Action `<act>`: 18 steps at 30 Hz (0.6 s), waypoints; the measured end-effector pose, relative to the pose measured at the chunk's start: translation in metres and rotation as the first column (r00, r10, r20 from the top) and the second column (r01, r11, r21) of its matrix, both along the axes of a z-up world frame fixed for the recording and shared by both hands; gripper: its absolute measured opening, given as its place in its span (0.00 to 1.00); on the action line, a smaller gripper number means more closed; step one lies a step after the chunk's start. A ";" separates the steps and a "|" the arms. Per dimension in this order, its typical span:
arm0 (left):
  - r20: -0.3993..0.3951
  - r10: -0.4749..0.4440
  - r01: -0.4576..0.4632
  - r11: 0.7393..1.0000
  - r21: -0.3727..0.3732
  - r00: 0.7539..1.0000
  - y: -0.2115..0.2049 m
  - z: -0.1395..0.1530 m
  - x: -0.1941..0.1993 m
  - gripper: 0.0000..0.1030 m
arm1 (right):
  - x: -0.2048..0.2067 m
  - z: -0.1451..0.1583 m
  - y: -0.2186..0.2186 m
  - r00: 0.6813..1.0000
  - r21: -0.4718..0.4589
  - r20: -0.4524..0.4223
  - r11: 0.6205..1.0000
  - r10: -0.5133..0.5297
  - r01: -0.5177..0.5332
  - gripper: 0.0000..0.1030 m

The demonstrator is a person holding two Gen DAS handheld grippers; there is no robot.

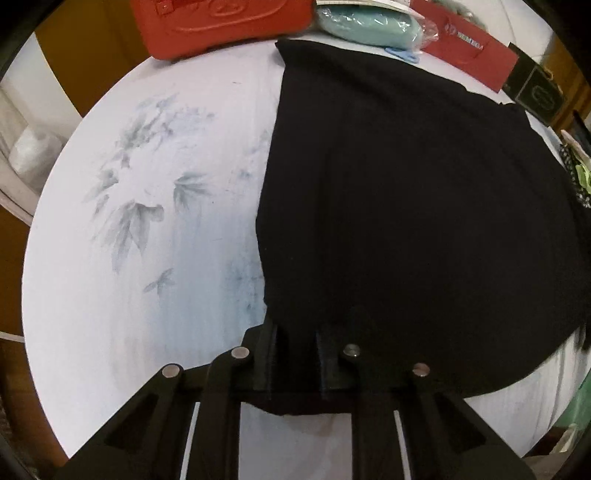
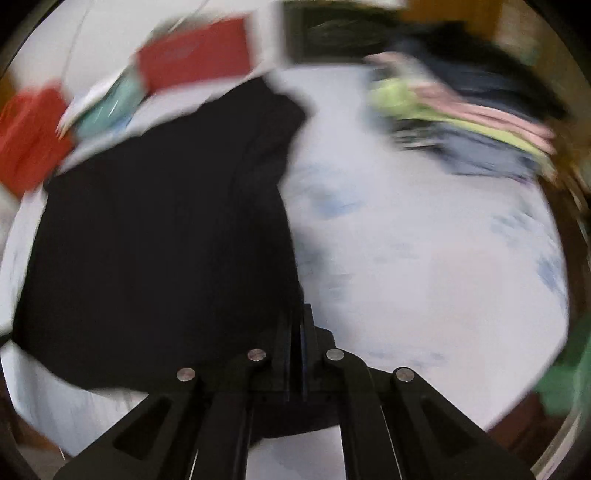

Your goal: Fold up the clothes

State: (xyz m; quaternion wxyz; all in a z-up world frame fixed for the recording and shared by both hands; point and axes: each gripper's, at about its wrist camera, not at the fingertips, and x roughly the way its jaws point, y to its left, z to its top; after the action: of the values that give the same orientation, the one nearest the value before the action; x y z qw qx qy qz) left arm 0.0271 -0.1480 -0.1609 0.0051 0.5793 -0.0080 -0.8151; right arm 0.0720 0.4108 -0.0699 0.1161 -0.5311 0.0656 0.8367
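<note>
A black garment [image 1: 406, 206] lies spread on the white round table [image 1: 129, 184] with faint leaf prints. My left gripper [image 1: 295, 332] is at the garment's near left corner, its jaws a little apart with the black hem between them. In the blurred right wrist view the same garment [image 2: 155, 229] fills the left half. My right gripper [image 2: 297, 321] is shut on its near right edge.
A red case [image 1: 221, 26], a teal packet [image 1: 369, 26], a red box [image 1: 469, 55] and a dark box [image 1: 535, 88] stand along the table's far edge. A pile of folded clothes [image 2: 461, 118] sits at the far right.
</note>
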 end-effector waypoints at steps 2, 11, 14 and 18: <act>-0.007 -0.005 0.005 1.000 -0.011 1.000 0.002 0.000 0.001 0.15 | 0.014 0.001 0.027 0.991 0.167 0.020 0.978 -0.131 0.125 0.13; -0.016 0.022 -0.022 0.999 0.030 1.000 -0.008 0.003 0.010 0.44 | 0.081 -0.021 0.039 0.994 -0.173 -0.005 0.979 -0.109 0.107 0.50; -0.039 0.005 -0.003 0.998 0.055 0.999 -0.009 0.008 0.020 0.56 | 0.093 -0.032 0.025 0.998 -0.203 -0.001 0.977 -0.070 0.069 0.54; -0.056 -0.032 0.035 0.998 0.053 0.998 -0.004 0.009 0.032 0.57 | 0.098 -0.044 0.011 1.000 -0.225 0.007 0.974 -0.026 0.027 0.61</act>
State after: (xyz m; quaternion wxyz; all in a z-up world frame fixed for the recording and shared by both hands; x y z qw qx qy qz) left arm 0.0586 -0.1517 -0.1522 -0.0237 0.5561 0.0044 -0.8307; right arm 0.1701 0.4213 -0.1141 0.0665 -0.5414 0.1671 0.8213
